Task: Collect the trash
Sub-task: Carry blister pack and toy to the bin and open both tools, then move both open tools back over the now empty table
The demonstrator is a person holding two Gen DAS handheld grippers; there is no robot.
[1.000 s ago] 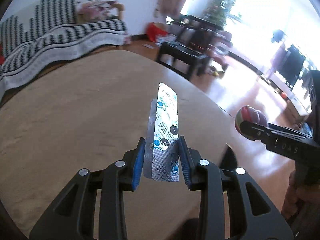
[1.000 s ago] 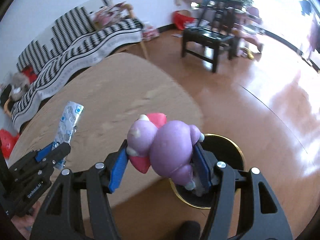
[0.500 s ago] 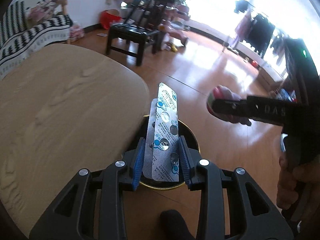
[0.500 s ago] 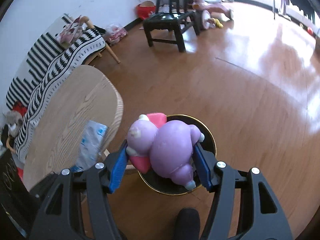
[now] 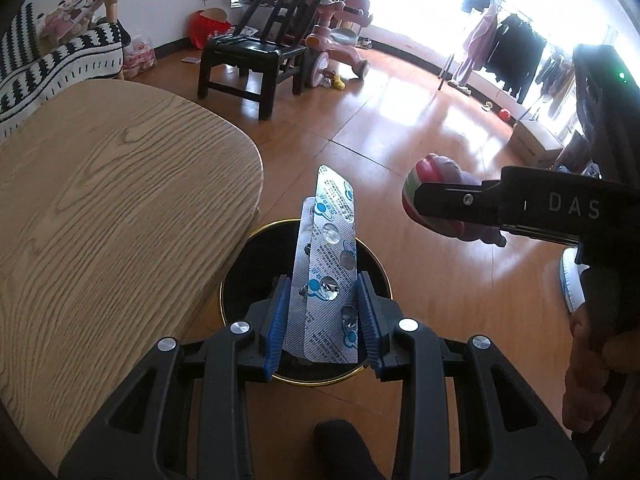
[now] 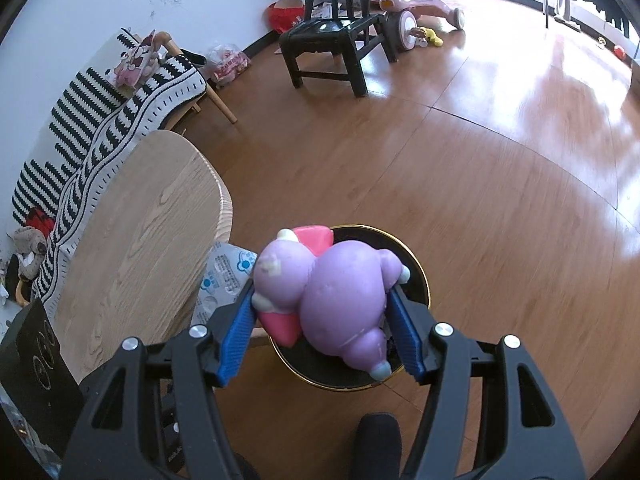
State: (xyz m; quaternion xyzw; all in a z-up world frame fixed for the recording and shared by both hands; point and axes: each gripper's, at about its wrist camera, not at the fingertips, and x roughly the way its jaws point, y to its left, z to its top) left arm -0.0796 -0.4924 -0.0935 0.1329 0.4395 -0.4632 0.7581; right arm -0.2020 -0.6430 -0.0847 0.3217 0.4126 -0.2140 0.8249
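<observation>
Two silver blister packs (image 5: 326, 276), one lying over the other and with several pockets already burst, stand up between the blue pads of the left gripper (image 5: 324, 316), which is clamped on their long edges. Directly under them sits a round black bin (image 5: 240, 280) with a gold rim, on the wooden floor (image 5: 400, 128) just beside the rounded end of a light wooden table (image 5: 120, 200). The right gripper (image 6: 322, 320) is closed on a purple toy figure (image 6: 340, 292) with pink parts and pale feet, its pads pressing on the toy's two sides; the toy hangs above the same bin (image 6: 418, 272), covering most of its opening in the right wrist view. In the left wrist view the right gripper comes in from the right edge with the toy at its tip, and the fingers of the hand (image 5: 588, 368) holding it show low on the right. The tip of the blister packs (image 6: 224, 276) shows at the table's edge (image 6: 140, 248) in the right wrist view. Farther off stand a black chair (image 5: 256, 60), a pink ride-on toy (image 5: 340, 48), a sofa with a black-and-white striped throw (image 6: 100, 128), and a rack of clothes (image 5: 508, 56) by the bright window.
</observation>
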